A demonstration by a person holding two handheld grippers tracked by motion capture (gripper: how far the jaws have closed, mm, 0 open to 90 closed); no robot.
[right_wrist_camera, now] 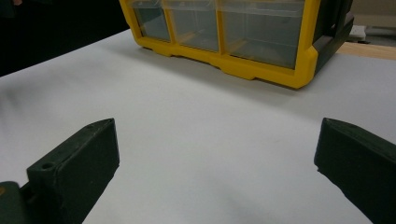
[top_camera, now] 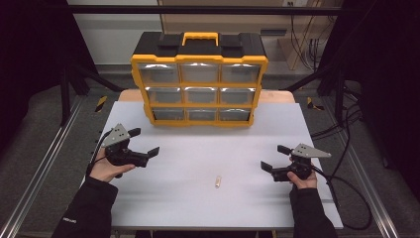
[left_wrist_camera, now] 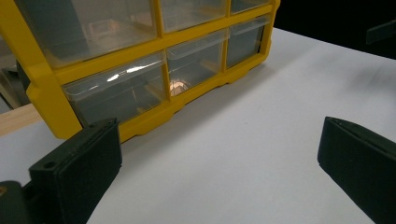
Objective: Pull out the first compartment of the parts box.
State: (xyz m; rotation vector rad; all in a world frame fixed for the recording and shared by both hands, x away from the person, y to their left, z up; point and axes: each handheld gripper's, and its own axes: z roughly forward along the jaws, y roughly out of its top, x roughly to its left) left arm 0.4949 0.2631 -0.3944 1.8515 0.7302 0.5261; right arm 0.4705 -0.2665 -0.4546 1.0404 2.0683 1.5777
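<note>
Hovering just above the white surface, the left gripper has its jaws spread wide with nothing between them, and the right gripper mirrors it on the other side, equally open and empty. Each is held by a hand with a dark sleeve coming in from the near edge, and both point inward and forward, toward the middle of the surface. That symmetric, low, ready pose reads as a starting stance: neither tool has committed to a reach.

In the left gripper view, its black jaws frame bare surface and, beyond it, the lower corner of the yellow drawer organizer; the right gripper view shows the same spread jaws with the organizer's opposite lower corner farther off.

Between the two grippers, somewhat nearer the right one and closer to the person, a small pale cylindrical piece lies flat on the surface, well apart from both tools. It is too small to tell what it is. Lying alone in the open, it is easy to approach from either side, and it seems the likely thing to be picked up.

At the far end stands the organizer, upright with its black top and yellow handle, its nine clear drawers facing the person and all apparently shut. Facing forward like that, a drawer can be pulled straight toward the grippers, probably to receive the small piece.
</note>
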